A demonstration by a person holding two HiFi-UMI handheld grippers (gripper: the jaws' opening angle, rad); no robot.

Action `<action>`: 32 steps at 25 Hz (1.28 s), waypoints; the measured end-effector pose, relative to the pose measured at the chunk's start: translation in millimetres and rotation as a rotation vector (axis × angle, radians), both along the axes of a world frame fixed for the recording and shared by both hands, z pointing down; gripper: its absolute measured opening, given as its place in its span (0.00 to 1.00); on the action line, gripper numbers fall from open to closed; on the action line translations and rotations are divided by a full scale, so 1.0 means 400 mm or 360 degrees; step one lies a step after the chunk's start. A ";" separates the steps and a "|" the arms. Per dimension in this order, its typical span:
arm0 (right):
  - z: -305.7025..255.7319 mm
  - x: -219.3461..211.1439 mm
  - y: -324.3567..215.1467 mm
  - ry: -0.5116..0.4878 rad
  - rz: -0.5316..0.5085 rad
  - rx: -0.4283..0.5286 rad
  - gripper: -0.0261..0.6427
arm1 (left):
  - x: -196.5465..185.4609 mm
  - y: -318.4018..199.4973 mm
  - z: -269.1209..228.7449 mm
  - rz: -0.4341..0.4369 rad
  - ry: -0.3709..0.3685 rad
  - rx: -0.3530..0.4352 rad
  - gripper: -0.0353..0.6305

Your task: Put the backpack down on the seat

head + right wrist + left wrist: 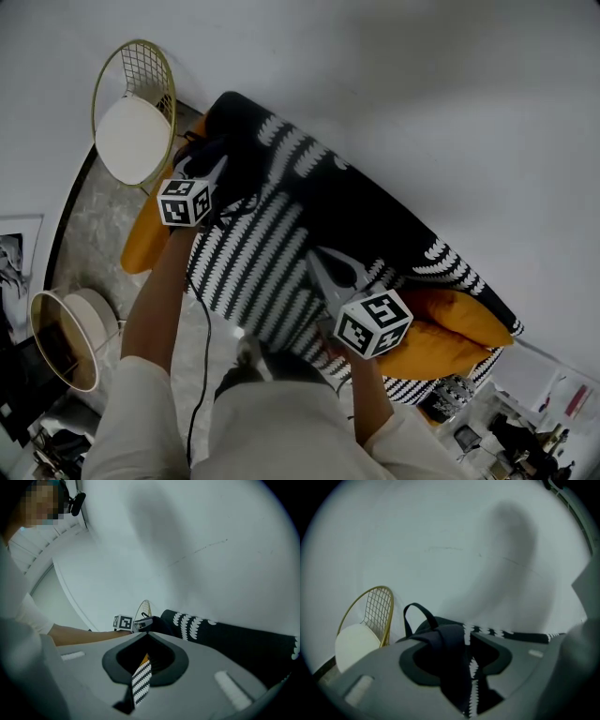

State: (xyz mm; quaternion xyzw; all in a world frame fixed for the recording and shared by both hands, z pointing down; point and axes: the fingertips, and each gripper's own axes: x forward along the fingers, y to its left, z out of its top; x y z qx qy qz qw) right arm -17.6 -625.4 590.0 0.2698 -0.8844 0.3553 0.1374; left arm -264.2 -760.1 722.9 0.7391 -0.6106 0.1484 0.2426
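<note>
Black-and-white patterned cloth covers the seat (pixel 281 253), a long sofa against the pale wall, and we stand over it with a gripper in each hand. The dark backpack (pixel 223 150) lies at the sofa's left end, up against the backrest and just beside a gold wire chair (pixel 136 122) with a white pad.

Our left gripper (pixel 219 172) reaches down to the bag. In the left gripper view its fingers (pixel 499 660) are spread, and a dark strap (pixel 450 667) of the backpack (pixel 423 630) hangs loosely in the gap between them. The bag's carry loop (pixel 415 616) stands up just beyond.

Our right gripper (pixel 315 255) hovers over the middle of the sofa, well apart from the bag. In the right gripper view (pixel 146 633) its fingers are pressed together at the tips with nothing pinched, and only a sliver of the striped cover shows through the slit below.

One orange cushion (pixel 455 333) lies on the seat to the right, and another orange cushion (pixel 145 239) hangs off the left end.
</note>
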 end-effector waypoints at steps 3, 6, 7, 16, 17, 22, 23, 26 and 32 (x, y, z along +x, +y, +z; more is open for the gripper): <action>-0.001 0.005 0.001 0.0007 0.0002 -0.0002 0.05 | 0.003 0.026 0.018 -0.0018 0.0016 -0.0036 0.36; -0.003 0.008 0.004 0.0013 0.0002 0.0006 0.05 | 0.010 0.054 0.025 -0.0024 0.0031 -0.0053 0.39; -0.006 0.007 0.003 0.0014 0.0002 0.0013 0.05 | 0.014 0.061 0.026 -0.0018 0.0037 -0.0054 0.43; -0.075 0.002 0.049 -0.0019 -0.0005 0.0051 0.05 | 0.011 0.181 0.052 -0.0109 -0.0040 -0.0164 0.56; -0.082 0.001 0.056 -0.0020 -0.0003 0.0058 0.05 | 0.007 0.198 0.055 -0.0120 -0.0048 -0.0176 0.57; -0.095 0.002 0.109 -0.0009 0.0013 0.0071 0.05 | 0.013 0.280 0.057 -0.0113 -0.0046 -0.0200 0.57; -0.099 0.006 0.122 -0.0009 0.0016 0.0073 0.05 | 0.019 0.295 0.053 -0.0110 -0.0044 -0.0197 0.57; -0.111 0.011 0.154 -0.0002 0.0028 0.0082 0.05 | 0.036 0.335 0.043 -0.0088 -0.0032 -0.0183 0.57; -0.148 0.009 0.186 0.0019 0.0077 0.0134 0.05 | 0.050 0.402 0.001 -0.0029 -0.0024 -0.0131 0.52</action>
